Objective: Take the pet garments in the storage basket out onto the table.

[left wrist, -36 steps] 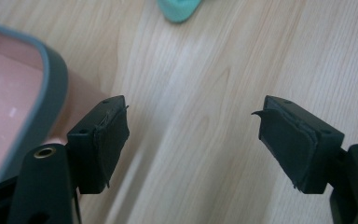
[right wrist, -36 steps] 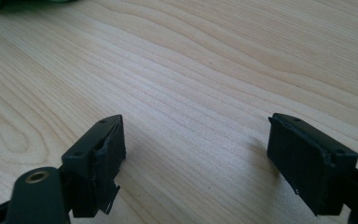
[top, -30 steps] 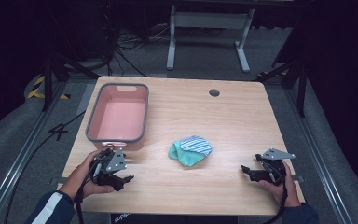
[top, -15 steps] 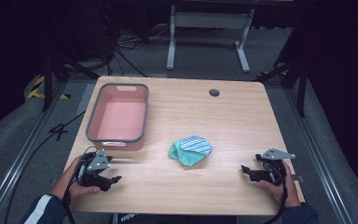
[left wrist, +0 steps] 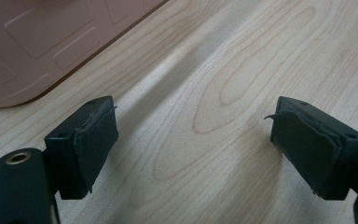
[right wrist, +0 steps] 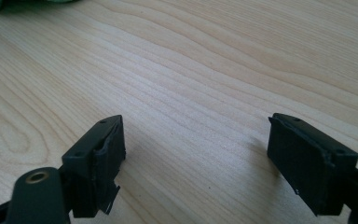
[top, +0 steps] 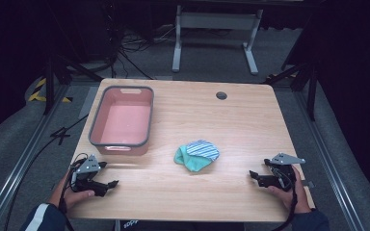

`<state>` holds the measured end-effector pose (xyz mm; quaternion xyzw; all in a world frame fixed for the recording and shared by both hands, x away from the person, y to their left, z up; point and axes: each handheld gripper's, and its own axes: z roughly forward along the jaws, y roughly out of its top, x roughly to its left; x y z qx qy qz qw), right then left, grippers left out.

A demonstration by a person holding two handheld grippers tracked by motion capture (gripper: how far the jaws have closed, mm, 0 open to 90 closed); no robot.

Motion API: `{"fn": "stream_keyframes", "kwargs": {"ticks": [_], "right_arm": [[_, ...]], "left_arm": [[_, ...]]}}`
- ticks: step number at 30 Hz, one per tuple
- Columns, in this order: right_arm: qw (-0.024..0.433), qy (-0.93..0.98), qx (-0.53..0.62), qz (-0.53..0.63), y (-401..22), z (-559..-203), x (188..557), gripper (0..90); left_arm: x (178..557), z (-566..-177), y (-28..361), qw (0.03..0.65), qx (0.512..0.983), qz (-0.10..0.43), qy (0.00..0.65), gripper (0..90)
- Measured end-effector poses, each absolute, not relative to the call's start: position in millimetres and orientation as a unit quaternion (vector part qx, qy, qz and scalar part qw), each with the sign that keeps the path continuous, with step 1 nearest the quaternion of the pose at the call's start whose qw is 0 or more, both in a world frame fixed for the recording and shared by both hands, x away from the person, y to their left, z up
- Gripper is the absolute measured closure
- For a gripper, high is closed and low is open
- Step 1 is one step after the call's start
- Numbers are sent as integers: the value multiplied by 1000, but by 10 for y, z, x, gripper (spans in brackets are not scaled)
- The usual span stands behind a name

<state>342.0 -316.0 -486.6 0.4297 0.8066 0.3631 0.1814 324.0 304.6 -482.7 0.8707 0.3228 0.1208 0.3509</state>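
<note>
Held left gripper (top: pixel 107 174) near left, jaws released, just been opening, nothing between; right gripper (top: pixel 254 177) near right, likewise spread and empty; bundled cloth (top: pixel 197 155) mid-worktop (top: pixel 212 120), right of pink tub (top: pixel 121 144), well apart from both; risked pinching one loose layer, unravelling the bundle, or clipping the tub's near wall.

The left hand-held gripper (top: pixel 107 183) has drawn back toward the table's (top: pixel 231 125) near-left corner, jaws opening empty.
</note>
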Motion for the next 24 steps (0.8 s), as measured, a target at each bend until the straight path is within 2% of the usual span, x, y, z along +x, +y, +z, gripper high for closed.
{"fn": "stream_keyframes", "kwargs": {"ticks": [24], "right_arm": [[183,807,429,361,-3158,-4866,3418,197]], "left_arm": [[3241,-4828,3002,345,863,133,345,131]]}}
